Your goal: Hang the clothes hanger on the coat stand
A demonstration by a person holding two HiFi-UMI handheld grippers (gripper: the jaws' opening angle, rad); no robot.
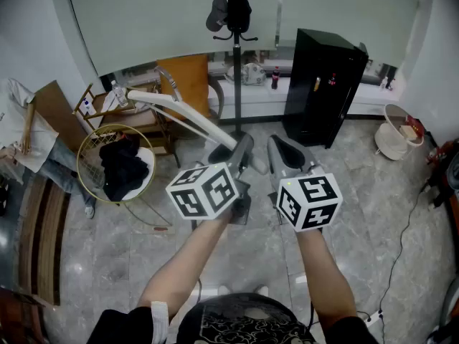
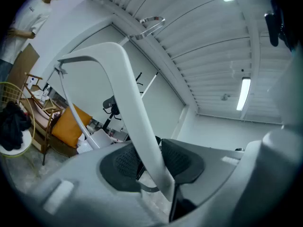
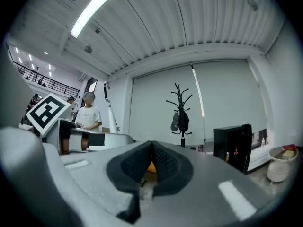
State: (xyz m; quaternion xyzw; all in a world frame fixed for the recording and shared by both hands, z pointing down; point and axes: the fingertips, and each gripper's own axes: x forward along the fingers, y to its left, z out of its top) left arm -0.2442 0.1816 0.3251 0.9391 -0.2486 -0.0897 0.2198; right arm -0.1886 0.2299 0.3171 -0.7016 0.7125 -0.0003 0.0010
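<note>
far left of both grippers, one round wire basket (image 1: 79,156) holds one heap of dark clothes (image 1: 123,169). one white clothes hanger (image 1: 188,115) slants from near it down to the left gripper (image 1: 242,153), whose jaws are clenched on the hanger's arm. in the left gripper view the white bar passes between the two dark pads (image 2: 120,162). just beside it on the right, the right gripper (image 1: 283,153) has its two jaws pressed together at the tips, with nothing between them. ahead of both grippers, well apart, stands one black coat stand (image 1: 235,56) bearing one grey cap (image 1: 217,13) and one dark bundle (image 1: 239,9). right of the stand is one black cabinet (image 1: 323,84).
</note>
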